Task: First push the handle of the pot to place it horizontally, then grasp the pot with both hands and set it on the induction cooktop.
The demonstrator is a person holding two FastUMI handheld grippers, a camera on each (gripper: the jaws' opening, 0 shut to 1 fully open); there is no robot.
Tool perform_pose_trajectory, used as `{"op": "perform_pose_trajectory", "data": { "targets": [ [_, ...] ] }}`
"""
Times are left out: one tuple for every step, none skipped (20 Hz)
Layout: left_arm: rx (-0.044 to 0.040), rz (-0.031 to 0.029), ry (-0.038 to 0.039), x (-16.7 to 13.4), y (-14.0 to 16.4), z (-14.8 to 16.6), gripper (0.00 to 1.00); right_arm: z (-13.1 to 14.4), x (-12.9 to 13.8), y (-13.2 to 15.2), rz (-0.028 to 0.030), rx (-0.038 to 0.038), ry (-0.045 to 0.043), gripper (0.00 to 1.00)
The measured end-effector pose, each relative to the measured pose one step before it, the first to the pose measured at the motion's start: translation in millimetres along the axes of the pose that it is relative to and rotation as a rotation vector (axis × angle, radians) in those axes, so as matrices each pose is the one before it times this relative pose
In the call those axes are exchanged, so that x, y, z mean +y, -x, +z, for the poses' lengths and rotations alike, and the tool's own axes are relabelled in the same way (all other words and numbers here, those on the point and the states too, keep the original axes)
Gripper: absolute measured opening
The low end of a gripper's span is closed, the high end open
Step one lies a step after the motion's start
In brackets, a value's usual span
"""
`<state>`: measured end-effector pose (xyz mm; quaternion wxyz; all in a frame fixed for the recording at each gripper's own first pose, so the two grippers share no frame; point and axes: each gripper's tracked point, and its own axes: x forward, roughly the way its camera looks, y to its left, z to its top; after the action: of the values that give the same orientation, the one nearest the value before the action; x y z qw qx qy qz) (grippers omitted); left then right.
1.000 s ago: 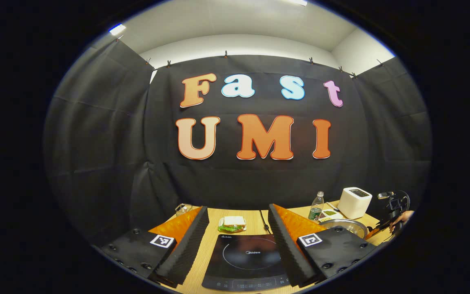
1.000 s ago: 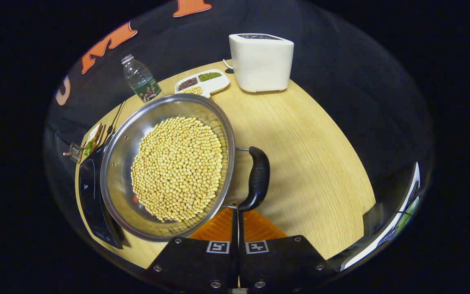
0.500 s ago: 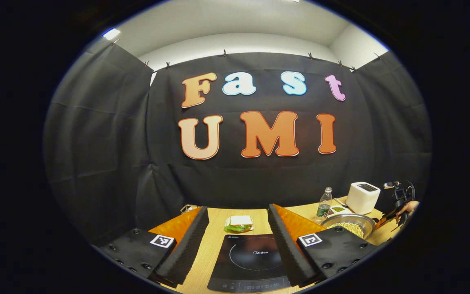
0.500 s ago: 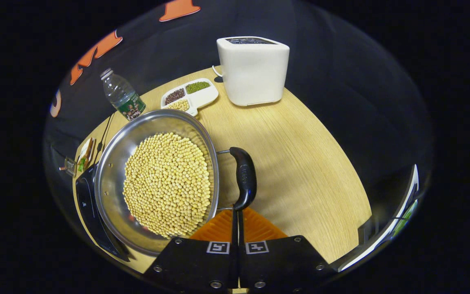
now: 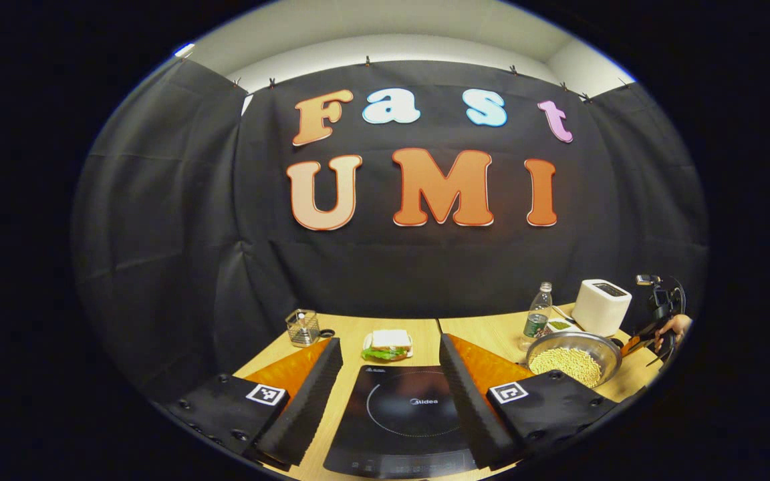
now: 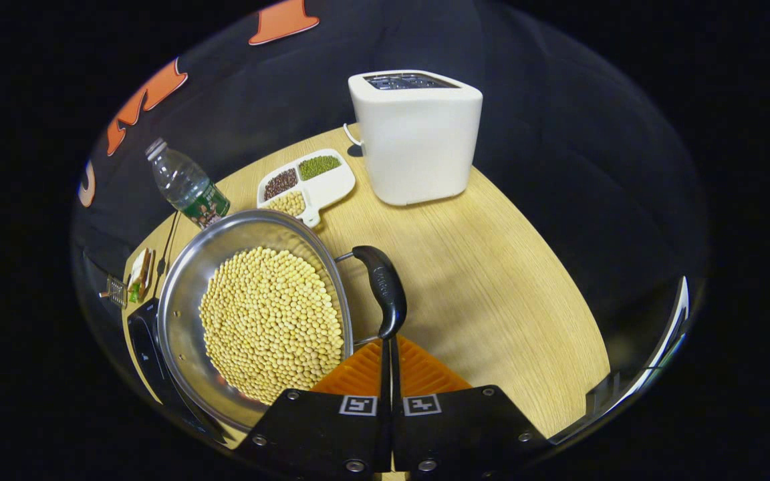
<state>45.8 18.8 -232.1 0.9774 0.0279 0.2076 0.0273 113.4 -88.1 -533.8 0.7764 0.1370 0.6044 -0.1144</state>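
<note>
Read "Midea" in pale letters at the middle of the induction cooktop (image 5: pixel 404 417); bottle (image 6: pixel 188 186) label too small to read.

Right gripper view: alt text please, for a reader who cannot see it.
The right gripper, fingers shut together, points at the black handle of a steel pot full of soybeans on a wooden table. Behind stand a white toaster, a divided dish and a water bottle.

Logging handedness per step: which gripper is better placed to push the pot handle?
Right. The right gripper, fingers together, sits at the black handle of the pot. The left gripper hangs open over the induction cooktop.
</note>
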Motion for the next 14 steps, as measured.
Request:
{"op": "perform_pose_trajectory", "data": {
  "targets": [
    [0.01742,-0.01009,-0.00015,-6.25,-6.23,-5.57,0.93,0.91,0.83,4.95,0.00621,0.00725,-0.01045,0.0],
    [0.02039,-0.01075,-0.0013,-7.03,-4.97,-6.13,0.97,0.96,-0.63,3.14,0.00114,0.00651,-0.00227,0.0],
    [0.02224,-0.01227,-0.00447,-7.28,-6.7,-5.74,0.95,6.98,-0.99,5.88,0.00617,-0.02223,0.00402,0.0],
    [0.01997,-0.01142,-0.00859,-8.24,-7.1,-6.17,0.95,11.35,-0.32,5.78,0.00274,-0.03746,0.0017,0.01],
    [0.02074,-0.01113,-0.00925,-7.46,-7.8,-6.28,0.96,12.81,0.64,5.45,0.00893,-0.04381,-0.01125,0.0],
    [0.02219,-0.01779,-0.00536,-11.93,-8.06,-5.45,0.95,14.31,3.07,5.96,0.01813,-0.0403,-0.02418,0.02],
    [0.0231,-0.02328,0.00021,-12.62,-8.41,-4.87,0.95,8.92,0.9,5.81,0.01219,-0.02769,-0.01929,0.05],
    [0.02407,-0.03178,-0.00011,-15.47,-7.39,-6.13,0.95,4.35,0.95,2.99,0.0113,-0.01105,-0.00481,0.06],
    [0.02673,-0.03071,0.00091,-15.19,-9.95,-6.48,0.95,-0.98,2.57,1.29,0.01672,-0.00455,0.00615,0.08],
    [0.03272,-0.03101,-0.00092,-12.66,-10.16,-6.59,0.95,-0.22,4.61,1.44,0.01801,0.00206,0.01102,0.13],
    [0.03276,-0.03169,0.00118,-13.89,-9.82,-5.63,0.95,-2.82,3.51,1.39,0.01664,0.00903,0.01661,0.17],
    [0.0377,-0.03121,0.0019,-15.44,-9.58,-5.99,0.95,-2.83,4.95,1.04,0.01611,0.01043,0.01708,0.25],
    [0.03779,-0.03092,-0.00248,-13.35,-11.25,-5.71,0.95,-1.99,4.09,-0.24,0.01576,0.00424,0.01796,0.29],
    [0.03487,-0.02299,-0.00284,-12.63,-10.92,-5.68,0.95,0.0,3.1,-2.04,0.00349,-0.00249,0.01688,0.4]
  ]
}}
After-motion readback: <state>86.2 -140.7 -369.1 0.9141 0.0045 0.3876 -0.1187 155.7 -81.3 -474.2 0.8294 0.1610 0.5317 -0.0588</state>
